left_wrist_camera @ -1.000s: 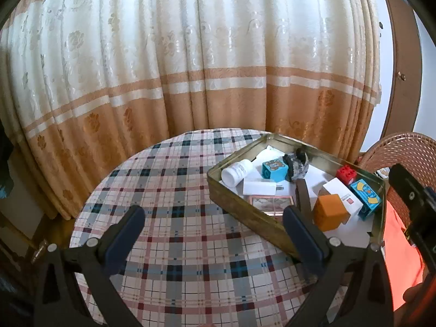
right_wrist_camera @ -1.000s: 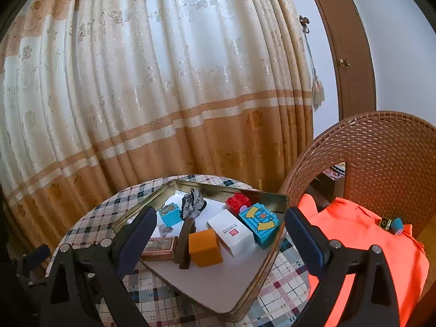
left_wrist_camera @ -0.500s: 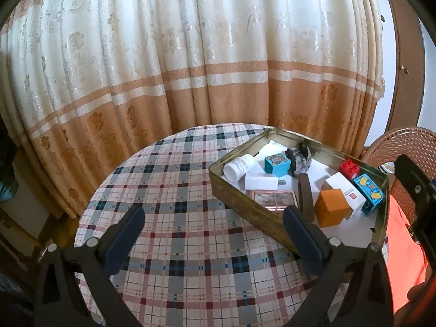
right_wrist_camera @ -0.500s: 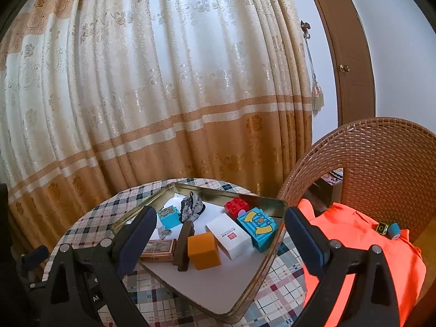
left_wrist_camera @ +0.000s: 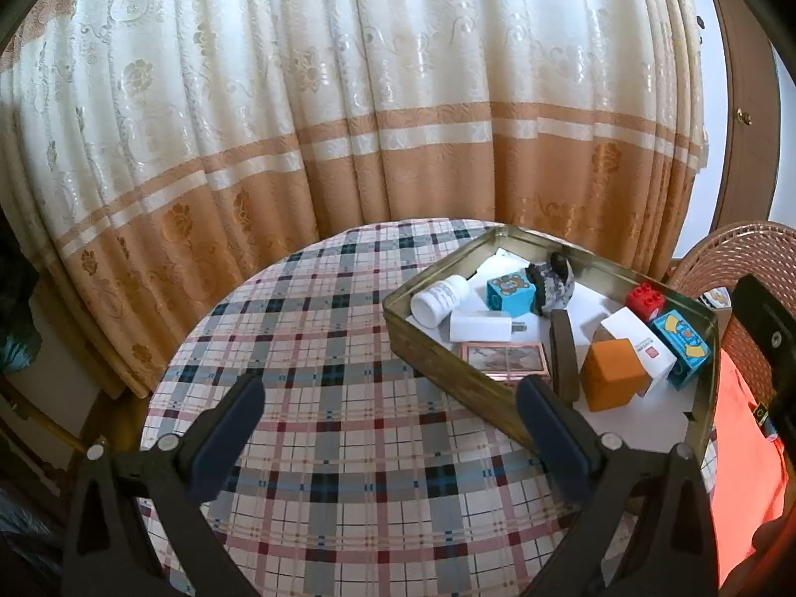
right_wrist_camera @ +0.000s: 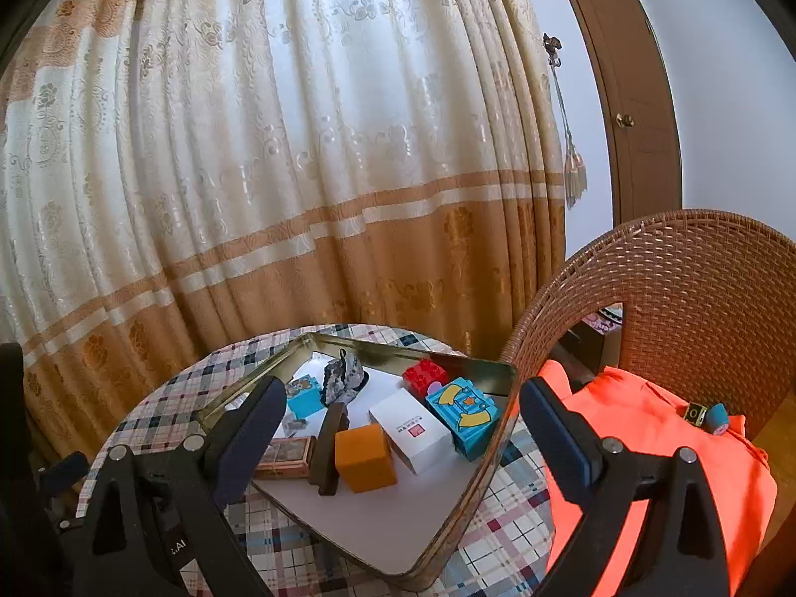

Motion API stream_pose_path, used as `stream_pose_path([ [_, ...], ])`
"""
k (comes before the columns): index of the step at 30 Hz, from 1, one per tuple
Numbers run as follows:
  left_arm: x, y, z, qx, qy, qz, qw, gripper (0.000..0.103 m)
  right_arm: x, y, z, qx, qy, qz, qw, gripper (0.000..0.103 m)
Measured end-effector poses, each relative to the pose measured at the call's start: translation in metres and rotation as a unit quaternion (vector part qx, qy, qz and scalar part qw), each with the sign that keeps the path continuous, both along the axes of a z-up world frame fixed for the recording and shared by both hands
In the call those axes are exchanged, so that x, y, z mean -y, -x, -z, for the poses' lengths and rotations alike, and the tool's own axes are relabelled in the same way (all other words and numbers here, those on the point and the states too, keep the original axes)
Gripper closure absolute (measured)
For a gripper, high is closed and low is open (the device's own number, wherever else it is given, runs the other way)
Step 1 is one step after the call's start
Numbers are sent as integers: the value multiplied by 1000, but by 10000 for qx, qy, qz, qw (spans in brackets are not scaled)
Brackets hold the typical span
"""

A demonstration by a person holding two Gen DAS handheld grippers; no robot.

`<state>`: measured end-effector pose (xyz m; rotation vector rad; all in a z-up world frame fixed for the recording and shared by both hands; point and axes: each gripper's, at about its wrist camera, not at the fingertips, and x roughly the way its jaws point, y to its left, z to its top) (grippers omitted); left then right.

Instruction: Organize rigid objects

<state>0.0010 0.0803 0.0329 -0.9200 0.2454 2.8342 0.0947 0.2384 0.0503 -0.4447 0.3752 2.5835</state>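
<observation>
Left wrist view: my left tool (left_wrist_camera: 388, 428) released, empty, over the plaid-clothed round desk (left_wrist_camera: 308, 348). Gold metal tin tray (left_wrist_camera: 438, 348) at 2 o'clock holds every small item.

Right wrist view: my right tool (right_wrist_camera: 400, 423) released, empty; orange cube (right_wrist_camera: 365, 457) at 12 o'clock. Sorted or awaiting sorting, I cannot tell which.

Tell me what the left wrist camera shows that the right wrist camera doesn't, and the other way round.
Only the left wrist view shows the white pill bottle and the white charger plug lying in the tin, plus the wide bare stretch of checked tablecloth. Only the right wrist view shows the full wicker chair, the small items on its orange cloth, and the curtain tassel. Both show the metal tin with the orange cube, red brick and teal bear cube. Both grippers' jaws are open and empty.
</observation>
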Motion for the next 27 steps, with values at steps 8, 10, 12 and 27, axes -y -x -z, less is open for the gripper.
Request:
stream_pose_path([
  [8,-3,-1,-3,-80,36,14,10000,1,-1,-1,-1,10,26,1,10000,6],
  [10,-4,-1,-3,-71,1,76,9999,1,-1,0,0,19,35,-1,10000,6],
  [12,-5,-2,-4,-68,-81,124,9999,1,-1,0,-1,30,41,1,10000,6],
  [27,-17,-3,-11,1,-182,421,9990,1,-4,1,1,134,55,50,9999,6],
])
